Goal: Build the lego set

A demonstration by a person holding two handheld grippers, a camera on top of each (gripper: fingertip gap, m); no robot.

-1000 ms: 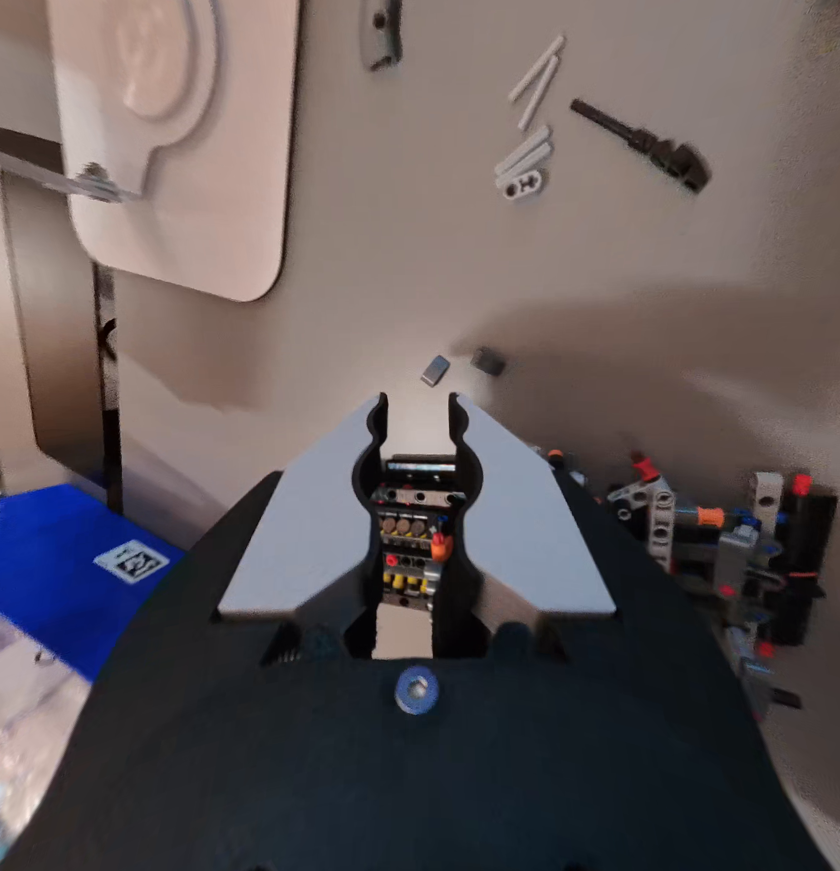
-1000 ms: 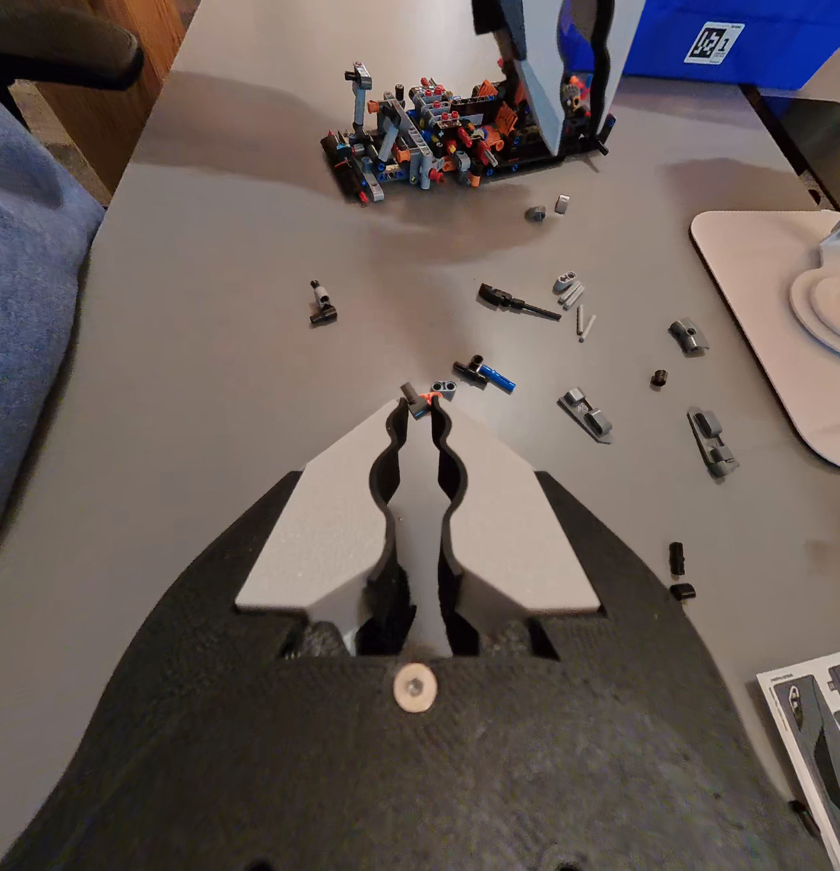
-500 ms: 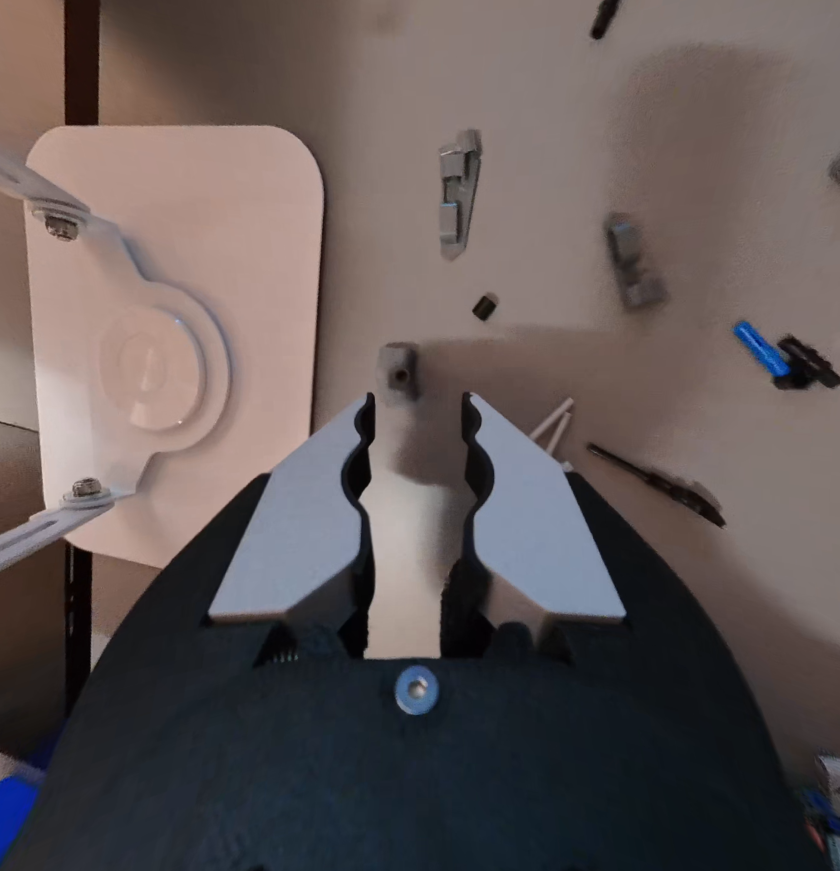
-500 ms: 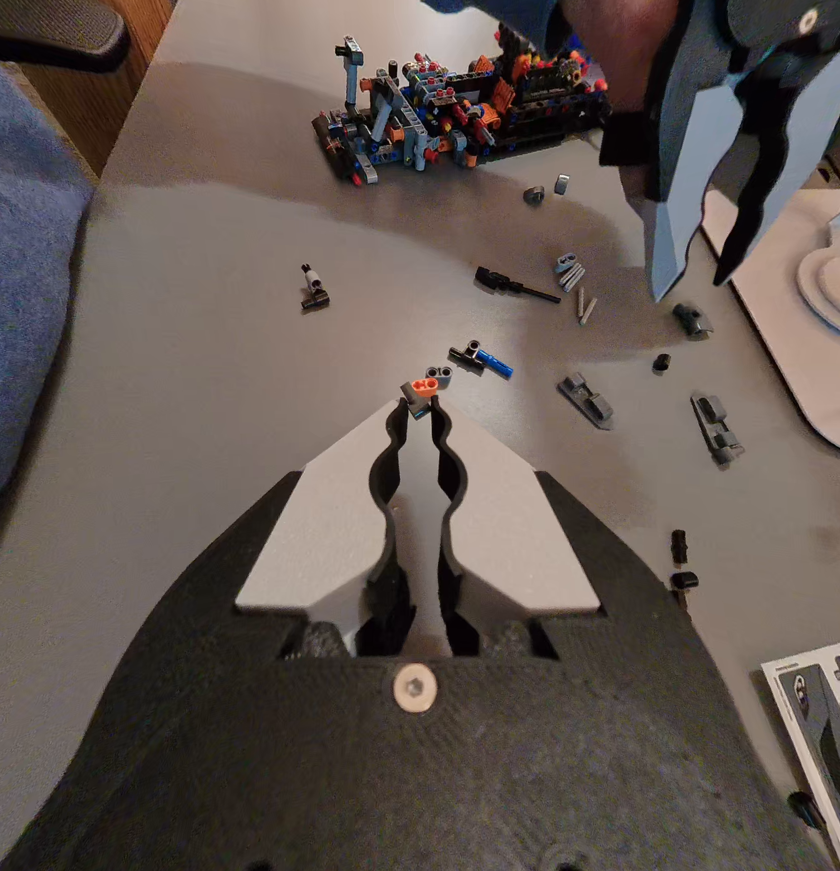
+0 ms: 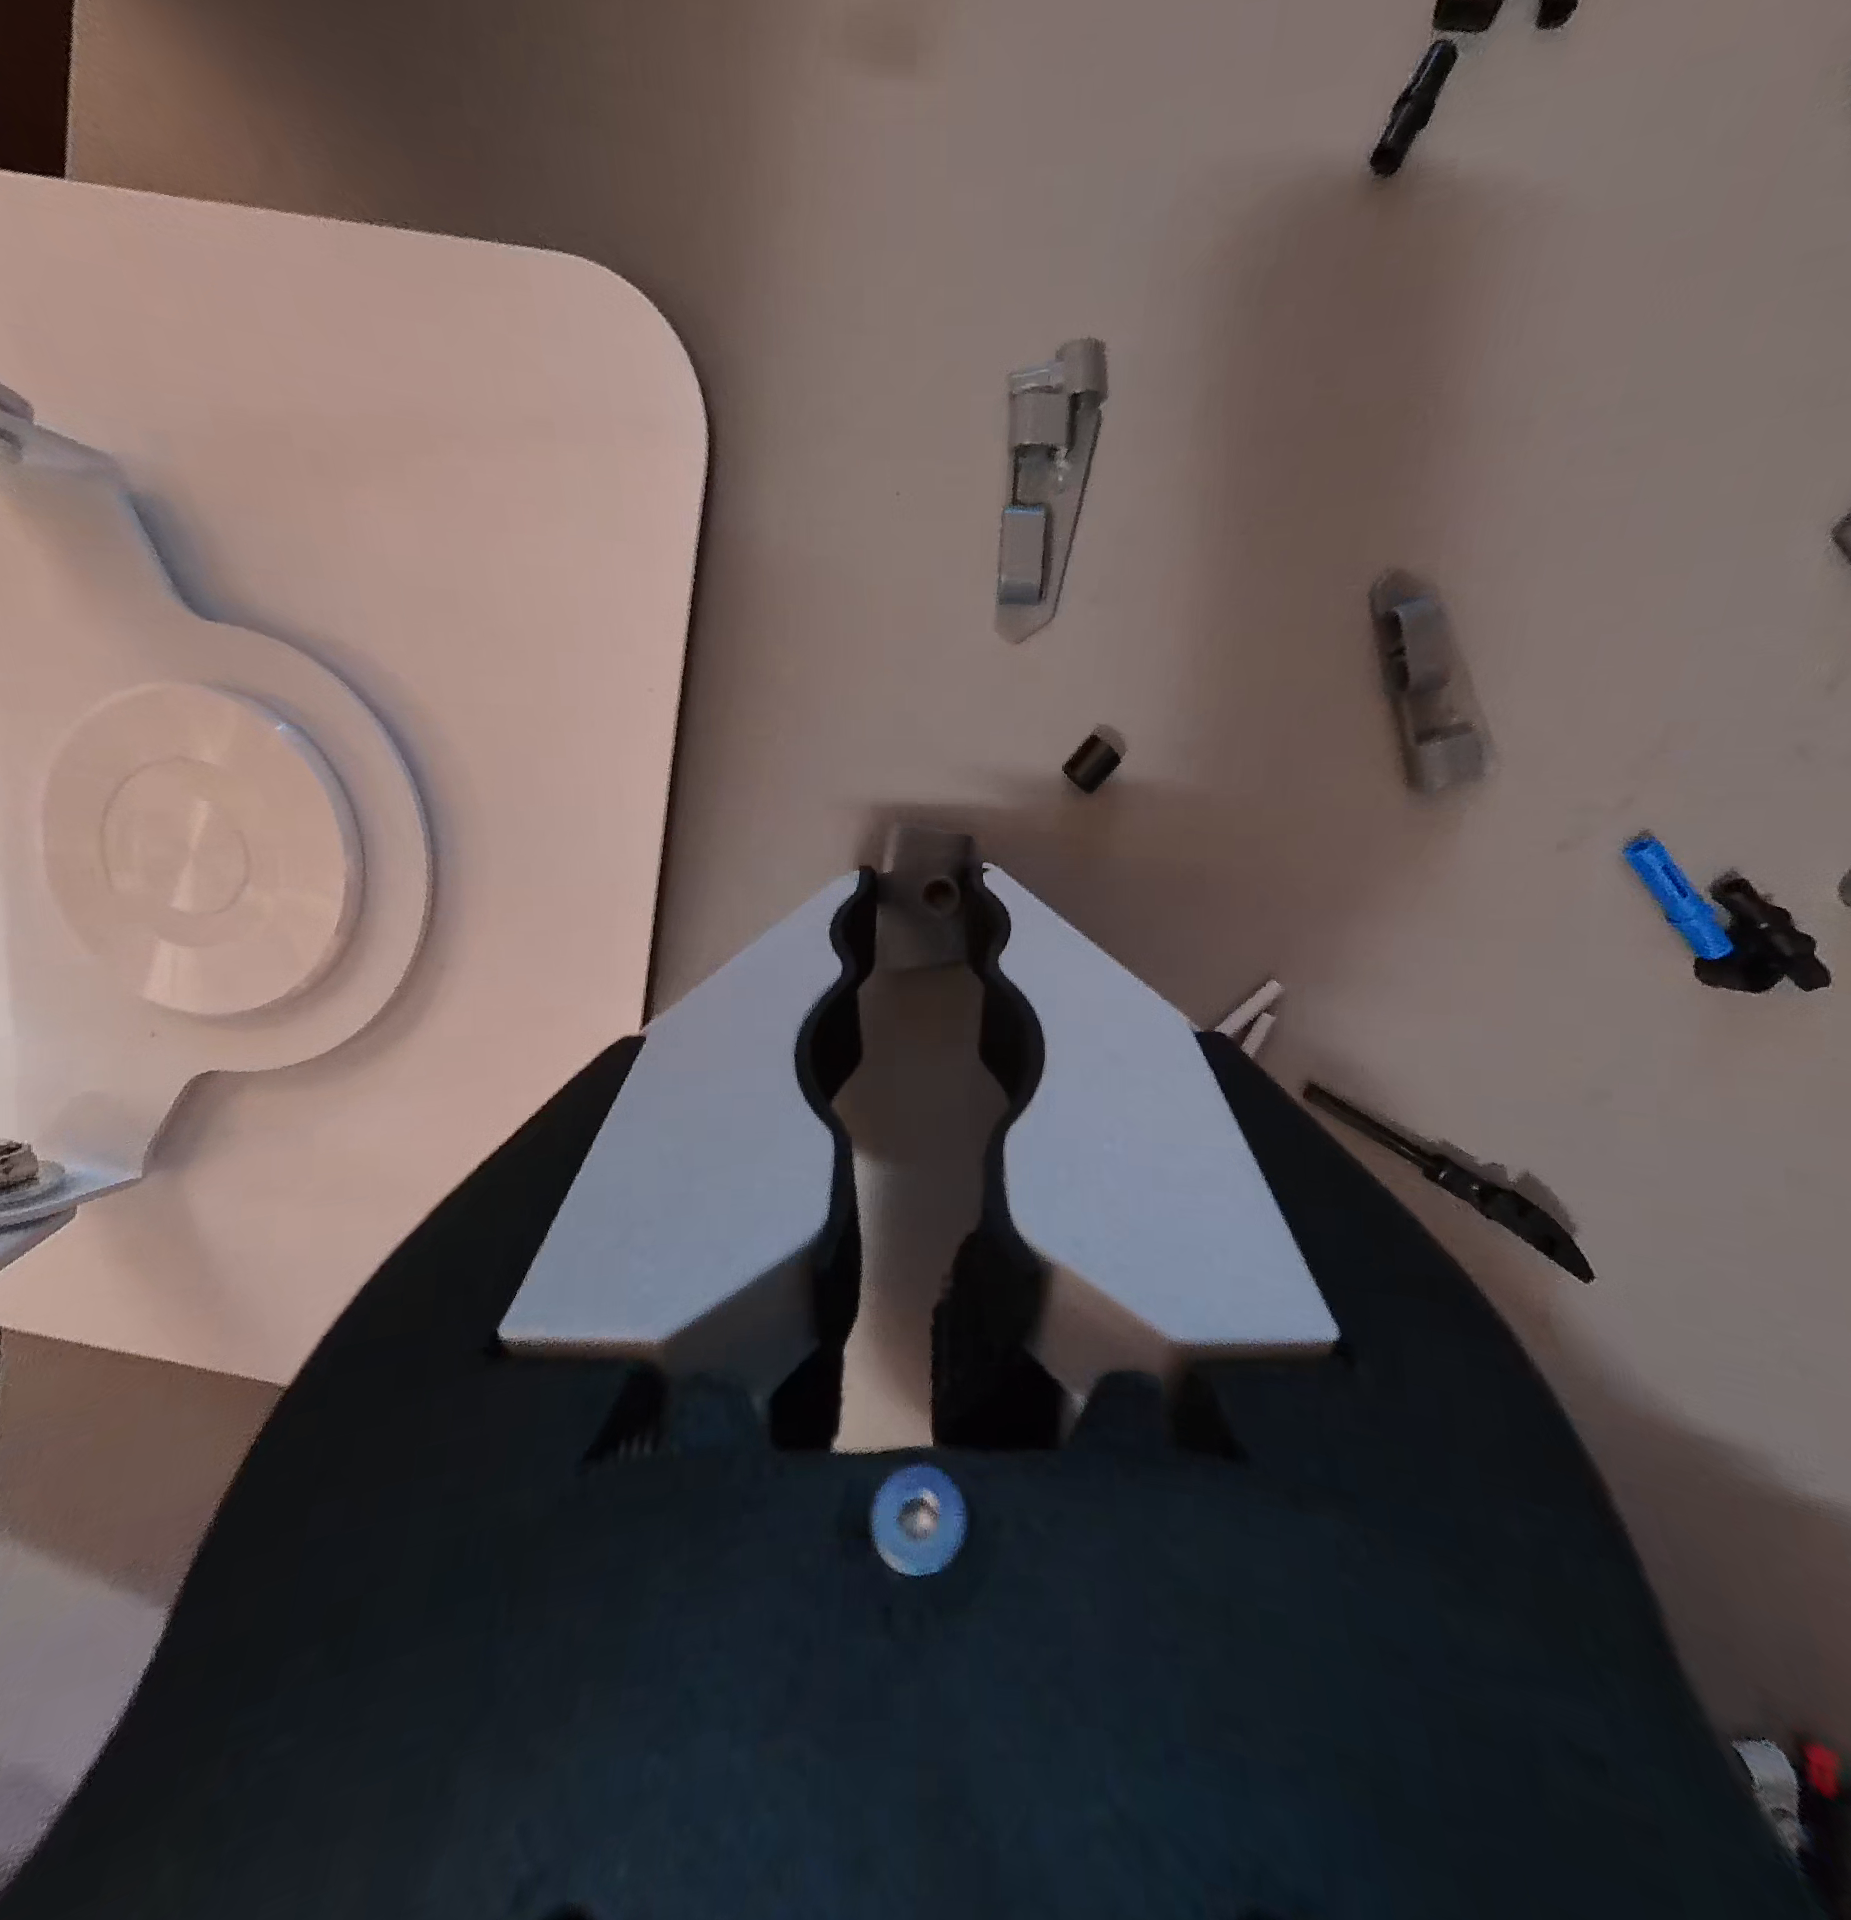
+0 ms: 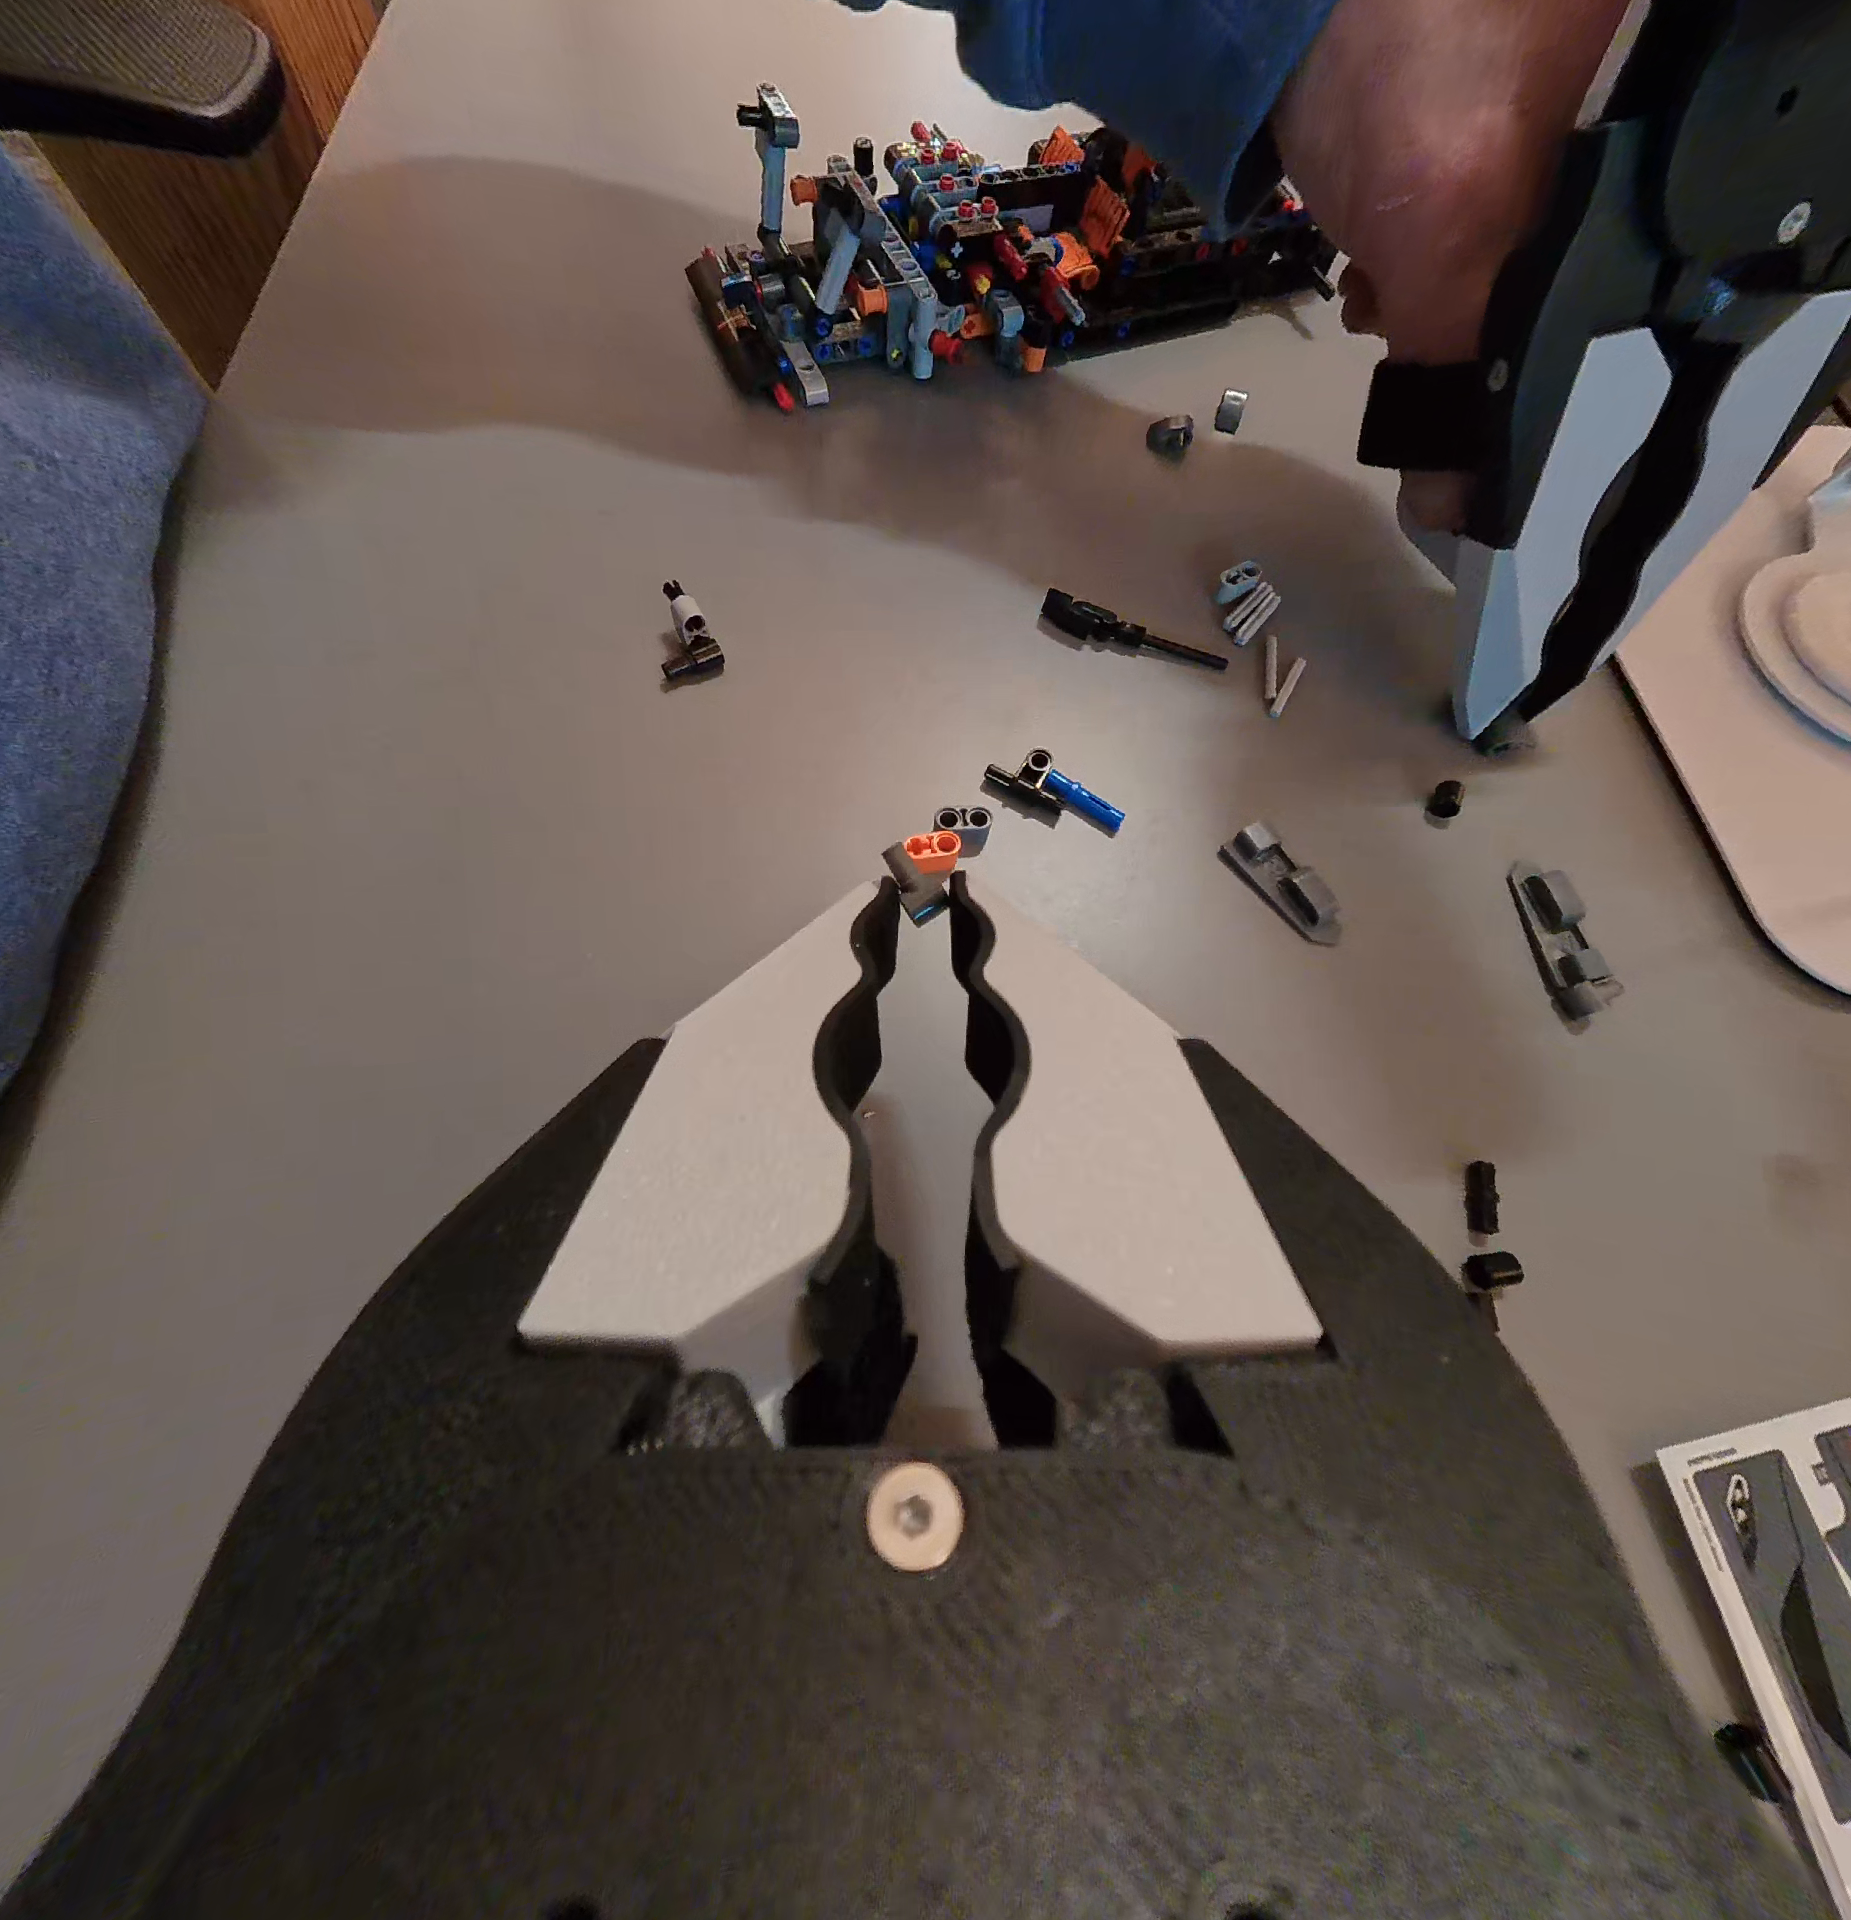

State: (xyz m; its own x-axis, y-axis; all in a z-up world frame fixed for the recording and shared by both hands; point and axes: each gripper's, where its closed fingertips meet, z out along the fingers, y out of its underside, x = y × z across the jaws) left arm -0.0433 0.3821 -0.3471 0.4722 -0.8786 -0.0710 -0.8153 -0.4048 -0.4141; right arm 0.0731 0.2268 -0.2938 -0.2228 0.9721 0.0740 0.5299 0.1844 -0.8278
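Observation:
The partly built lego model stands at the far side of the grey table. My left gripper points down at the table beside the white plate. Its tips have closed on a small grey lego piece that rests on the table. It also shows in the right wrist view, held by a hand. My right gripper is shut on a small grey and orange lego piece and holds it above the table's middle.
Loose parts lie around: grey panel pieces, a blue pin with black connector, a black axle piece, small black pins. A white plate with a metal bracket is at the left. An instruction sheet lies near right. Some 20 cm of space lies between my two pairs of fingers. The partly built lego model sits 20 cm or so from the ends of my left fingers.
My left gripper let go of the model, swung over to the loose parts by the white plate, came down and narrowed around the small grey piece. My right gripper stayed almost still.

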